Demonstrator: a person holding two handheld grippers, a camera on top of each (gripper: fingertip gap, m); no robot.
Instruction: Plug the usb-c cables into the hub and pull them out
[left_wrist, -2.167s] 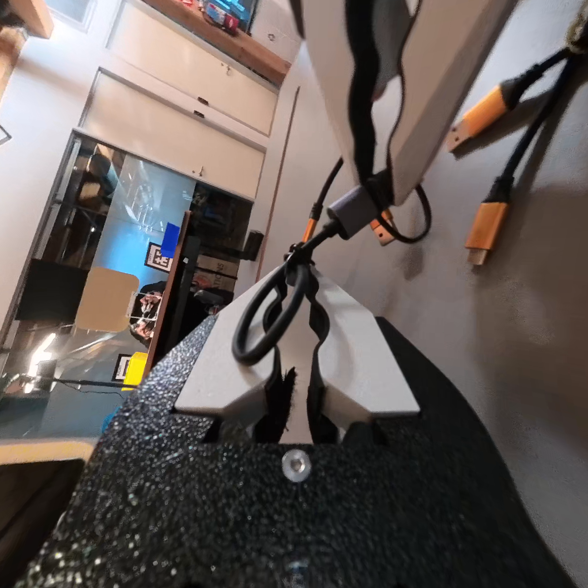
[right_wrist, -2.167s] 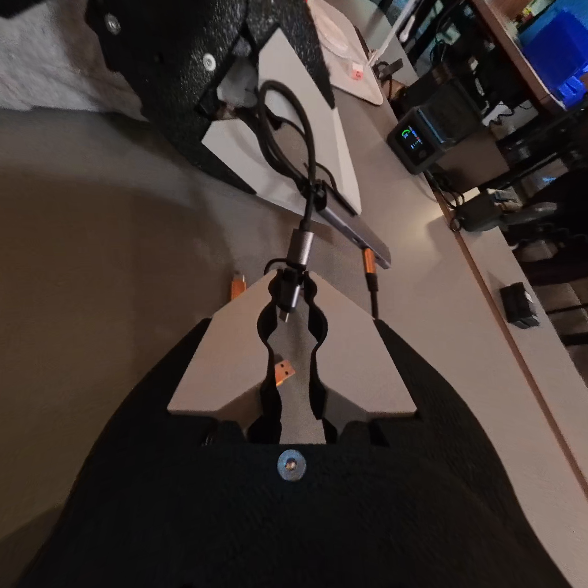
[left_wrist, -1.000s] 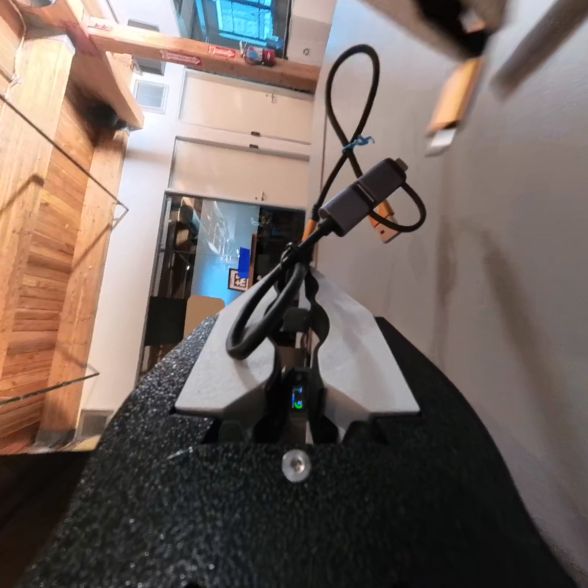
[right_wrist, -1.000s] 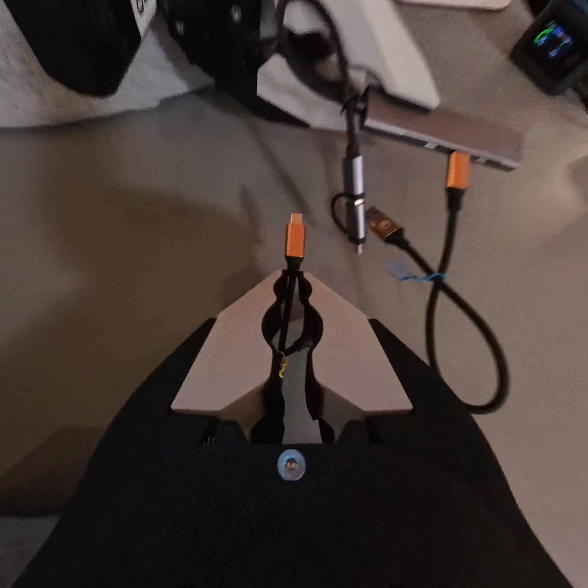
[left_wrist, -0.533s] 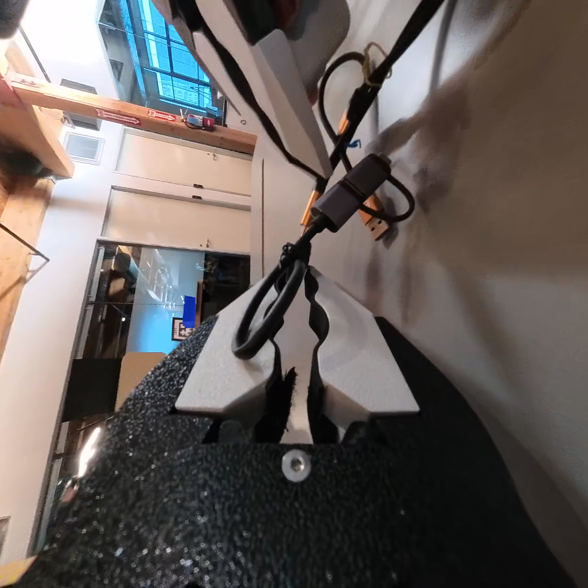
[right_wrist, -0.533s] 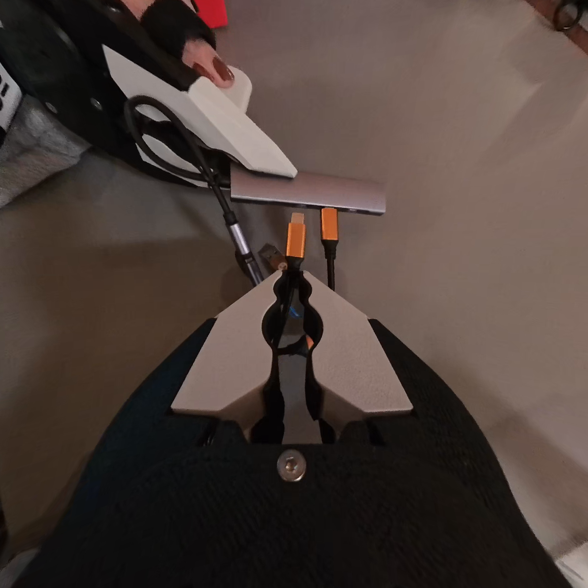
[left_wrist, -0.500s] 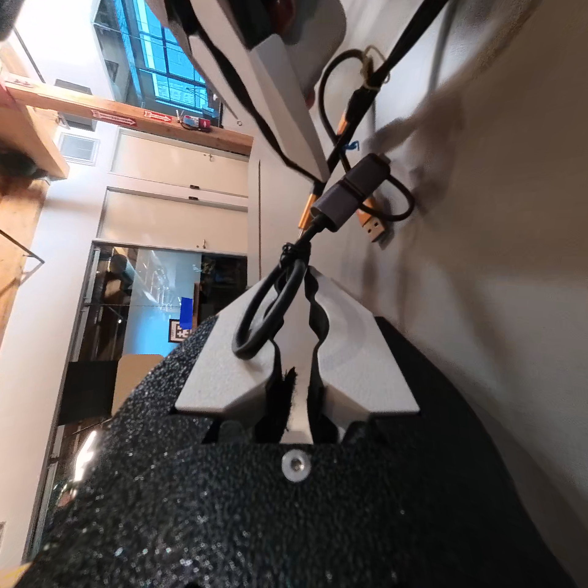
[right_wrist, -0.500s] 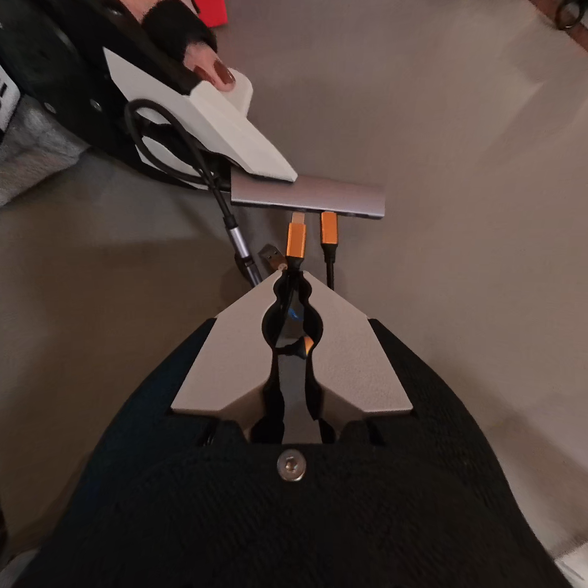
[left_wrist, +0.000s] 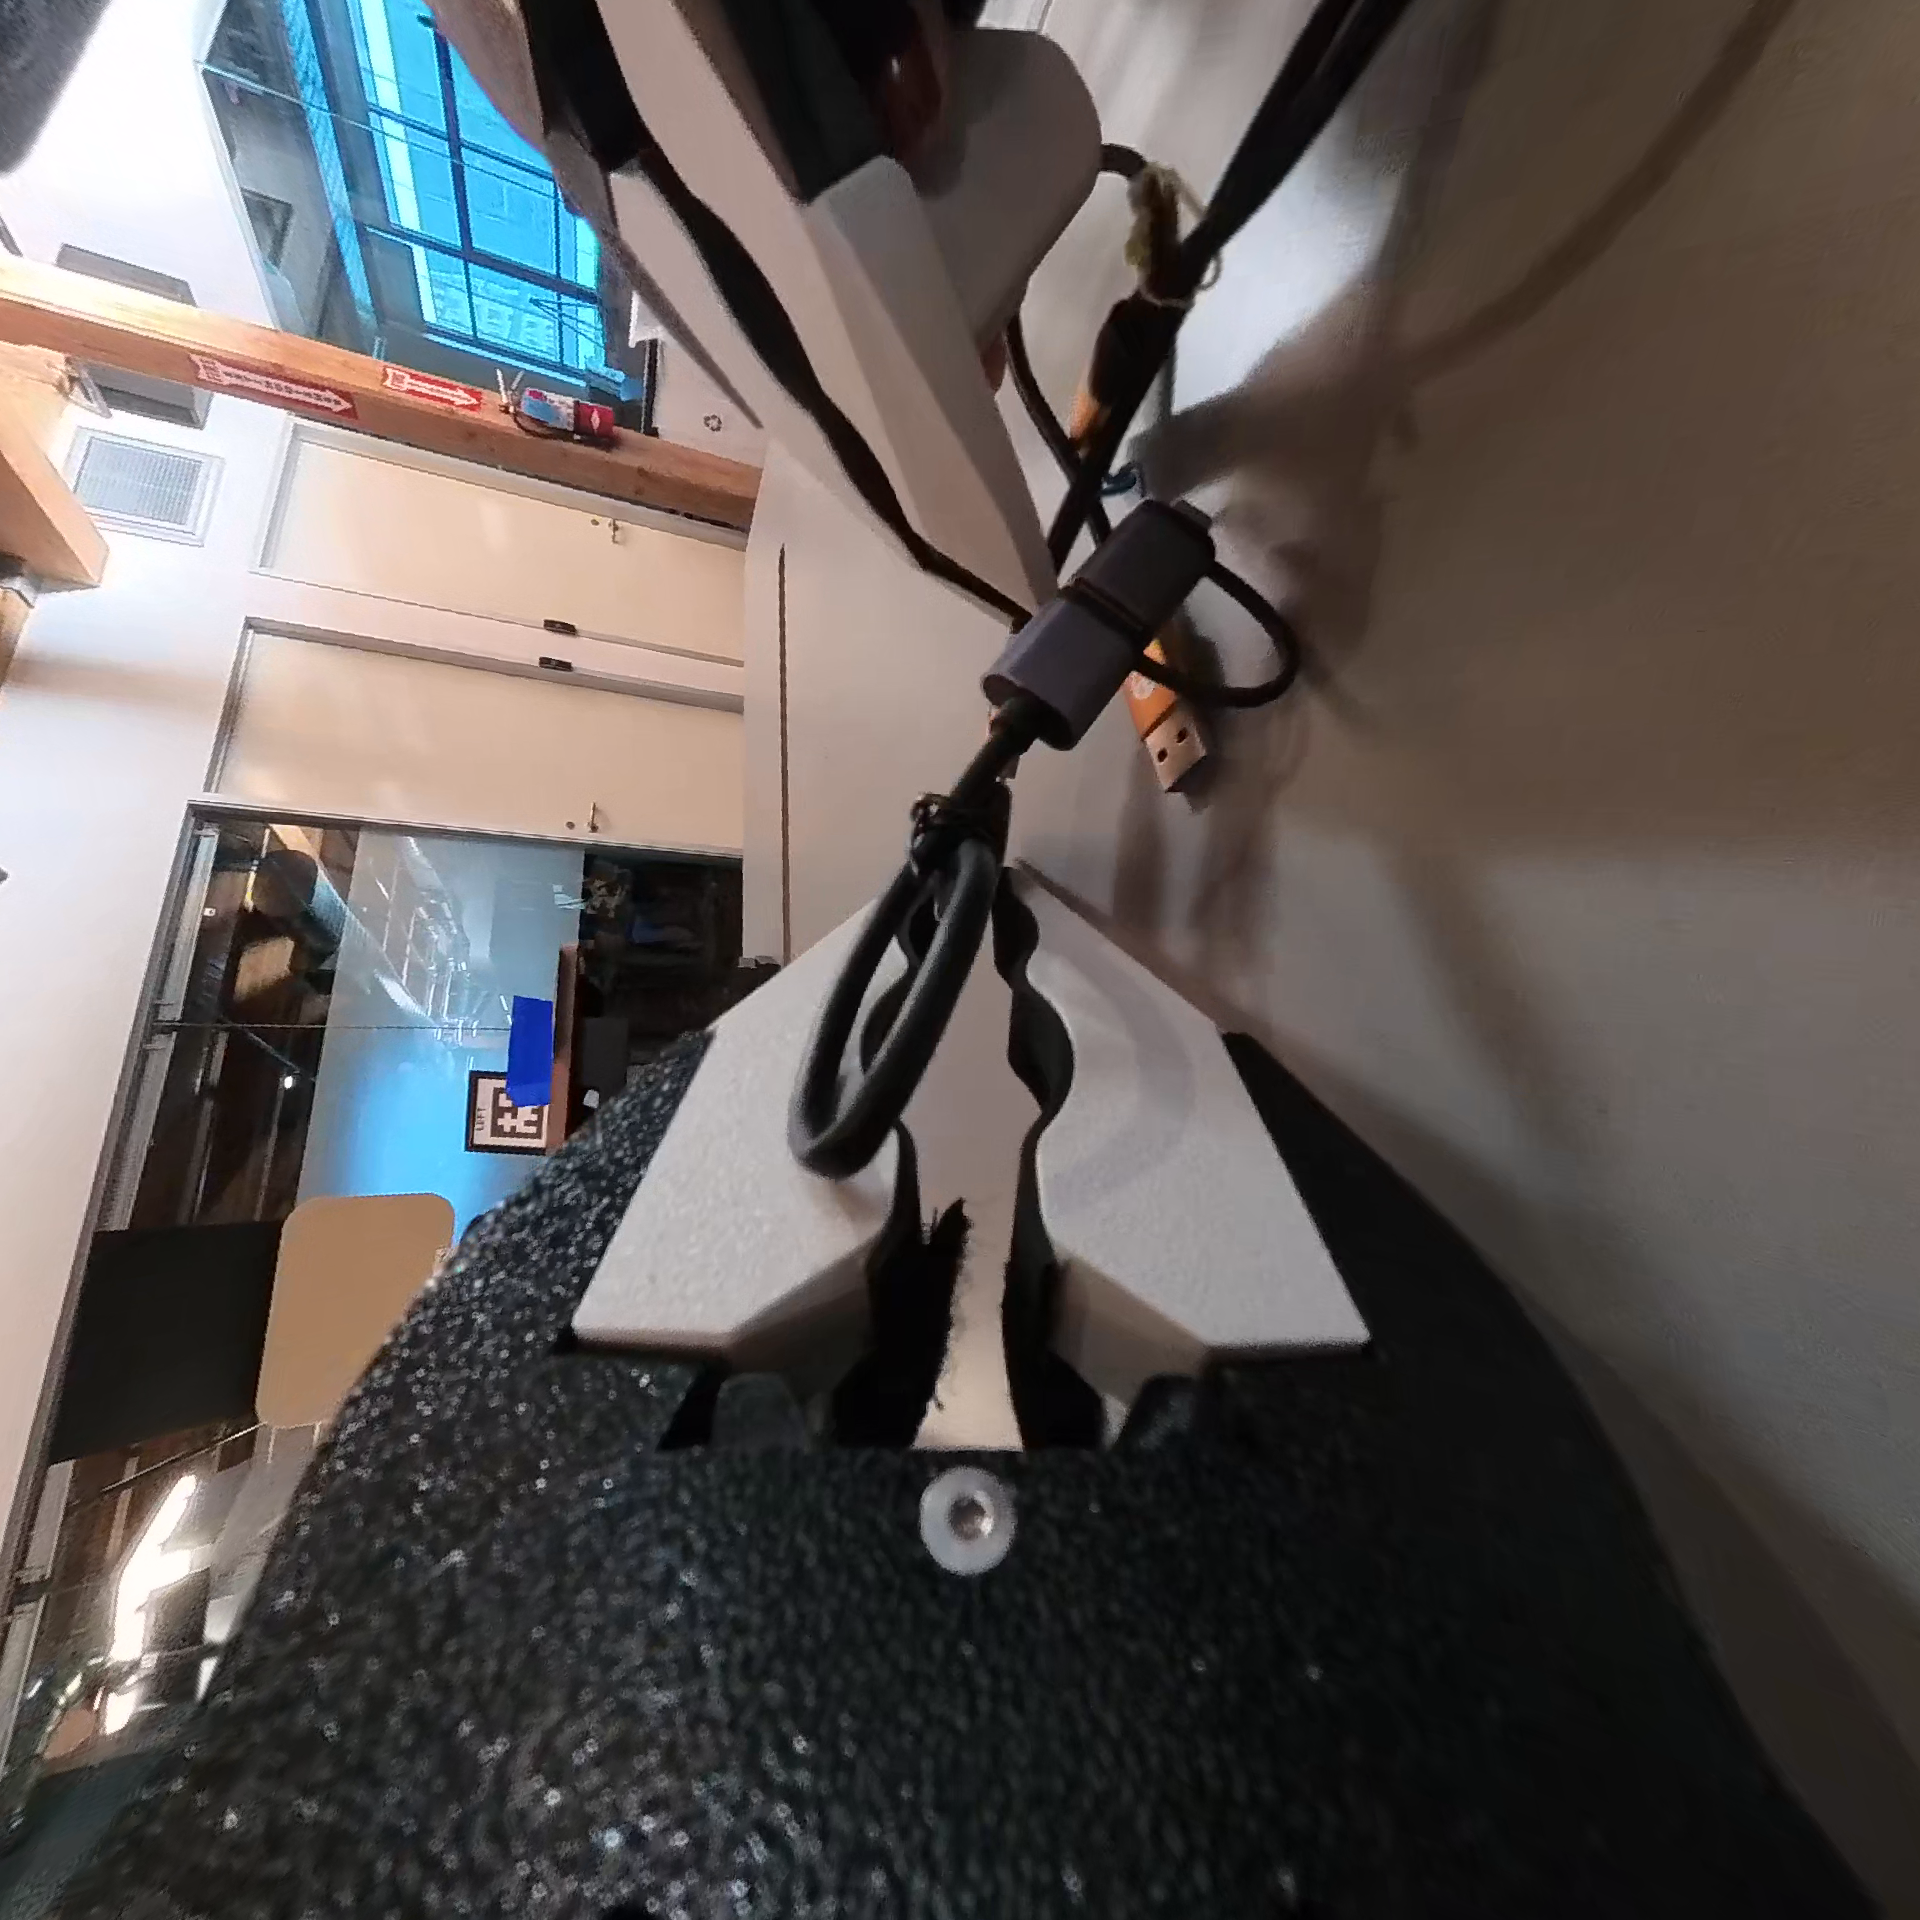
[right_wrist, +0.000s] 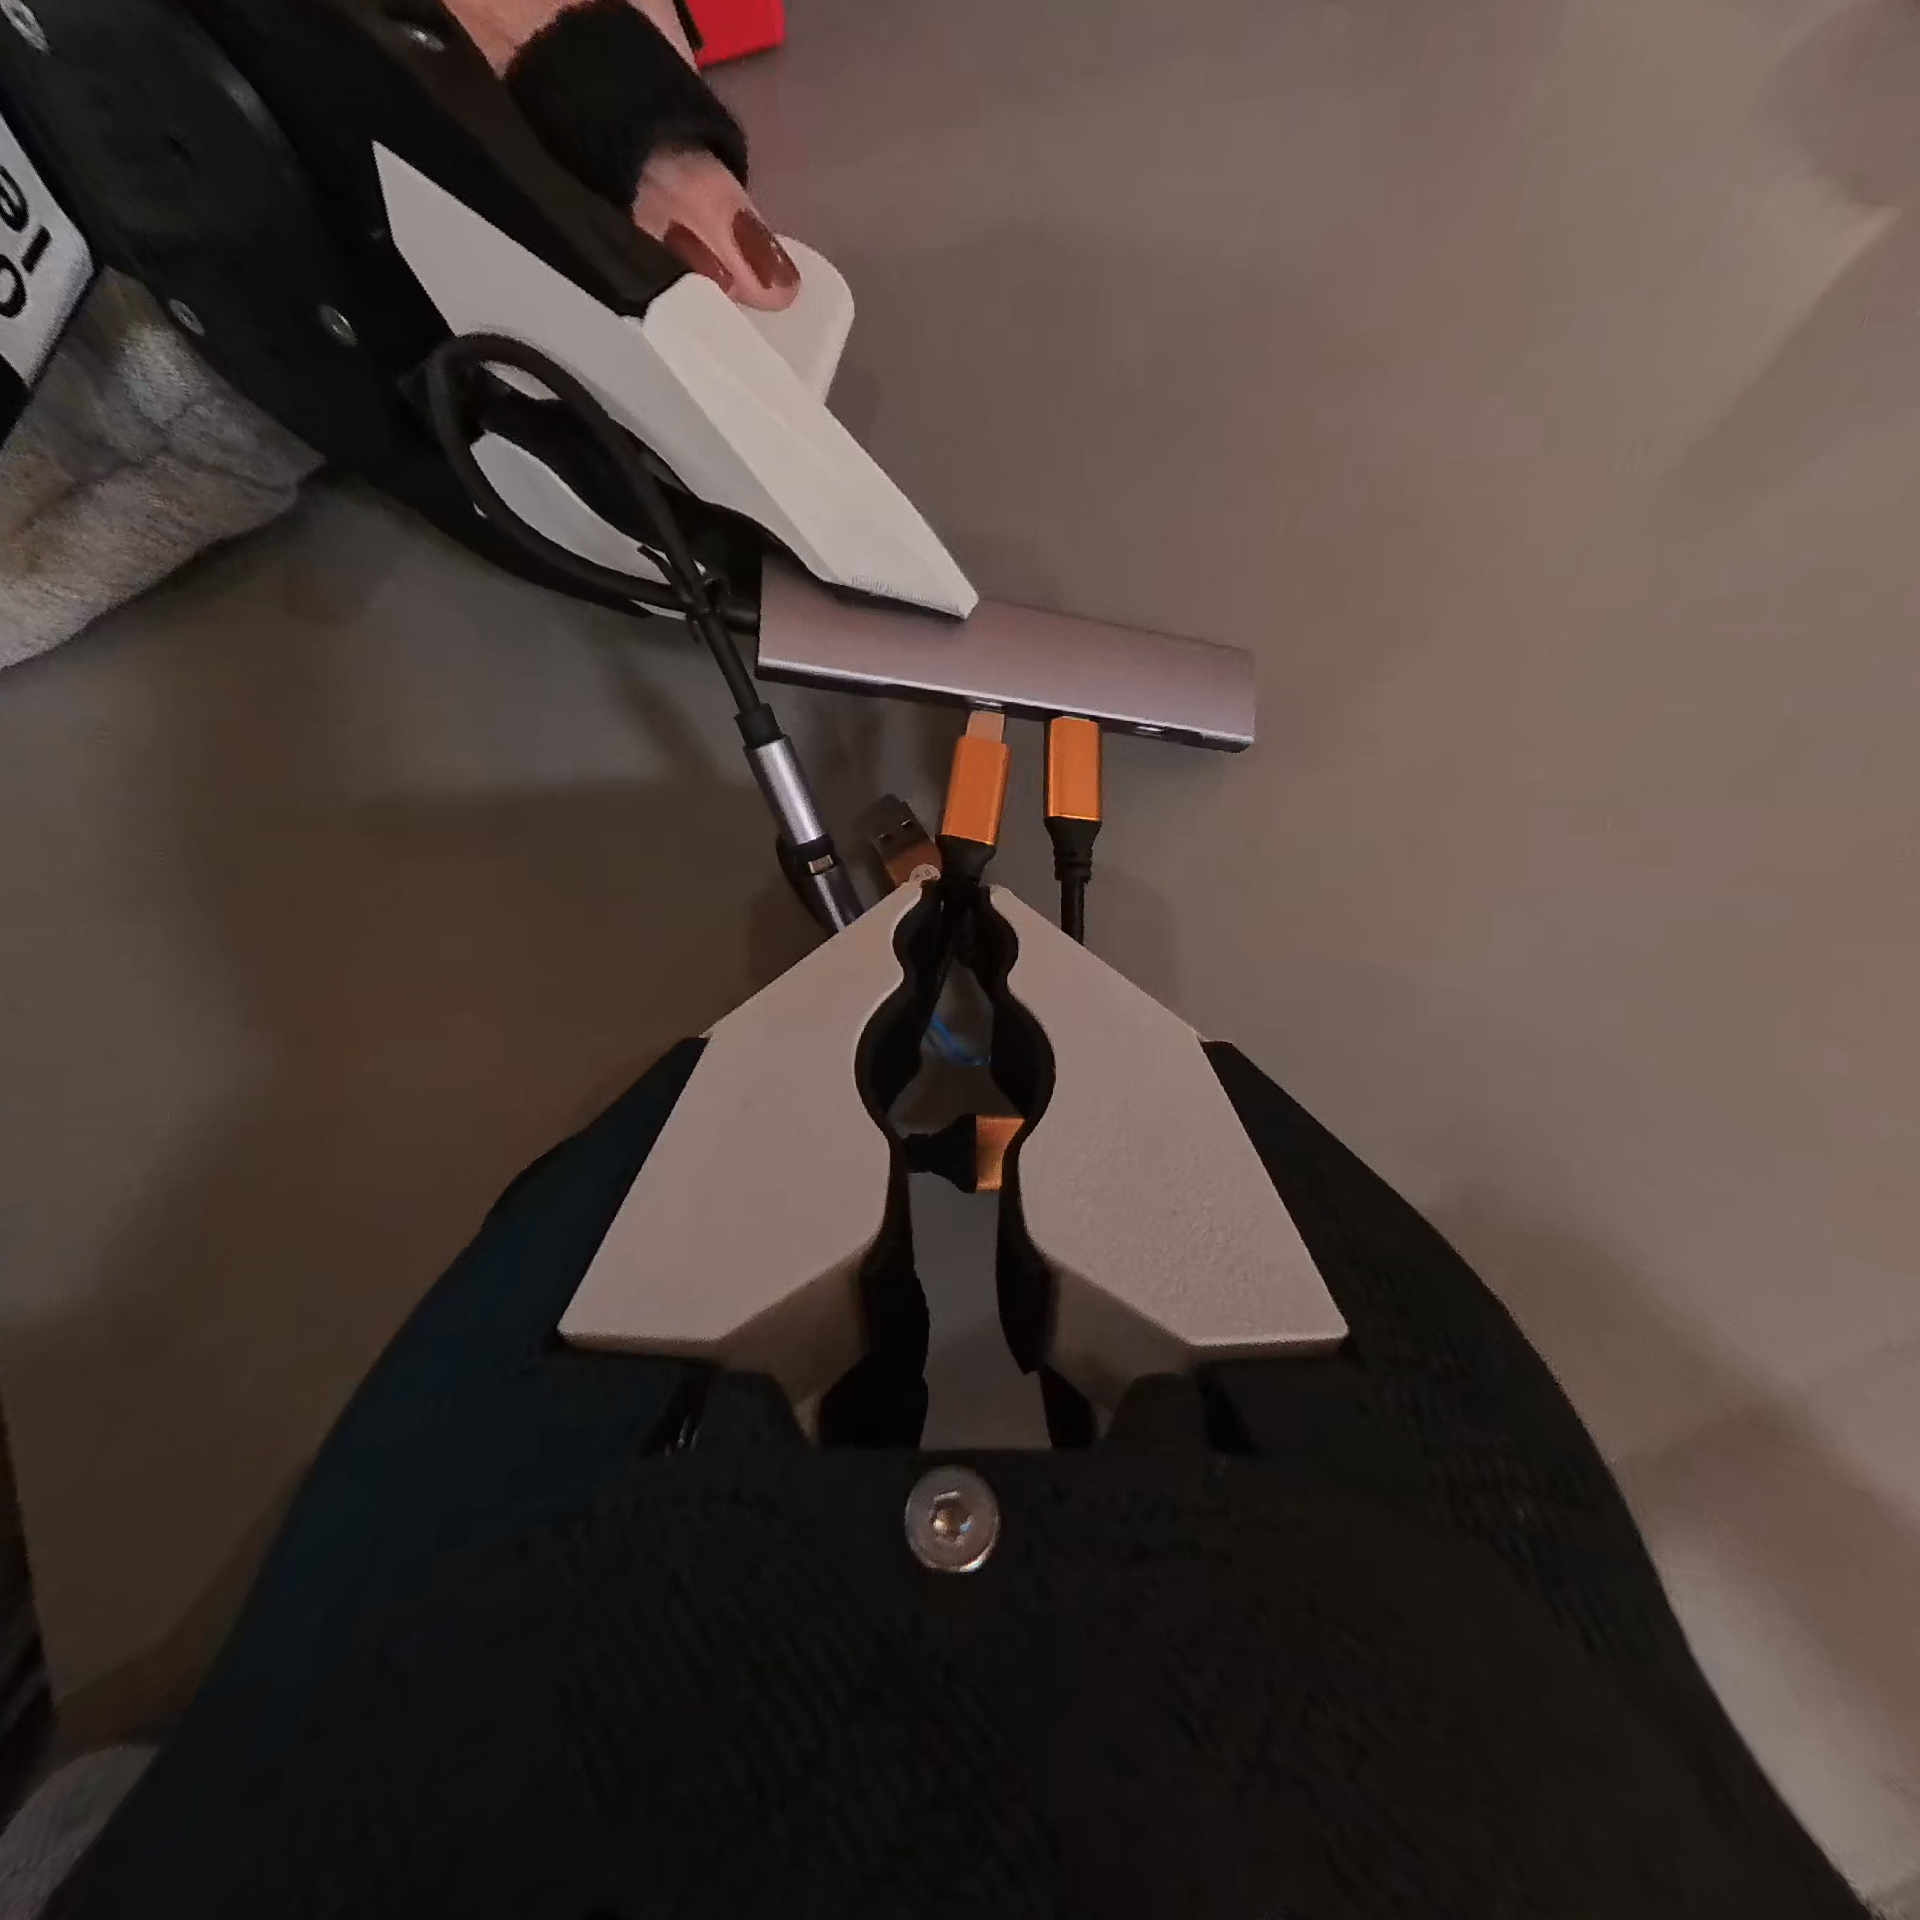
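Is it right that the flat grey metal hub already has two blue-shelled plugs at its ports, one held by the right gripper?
Not quite: the two plugs at the flat grey metal hub have orange shells, not blue, as the right wrist view shows. The right gripper does grip one plug's black cable.

Light: daylight from my left view's window (left_wrist: 447, 218), glaring.
Right view: dim, warm, soft shadows on table (right_wrist: 1507, 520).
Blur: upper cables, far edges.
Distortion: wide-angle bending at my frame borders.

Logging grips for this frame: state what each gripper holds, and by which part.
Right gripper: orange-plug cable, gripped on the black cord behind the plug. Left gripper: grey hub, clamped at its cable end.
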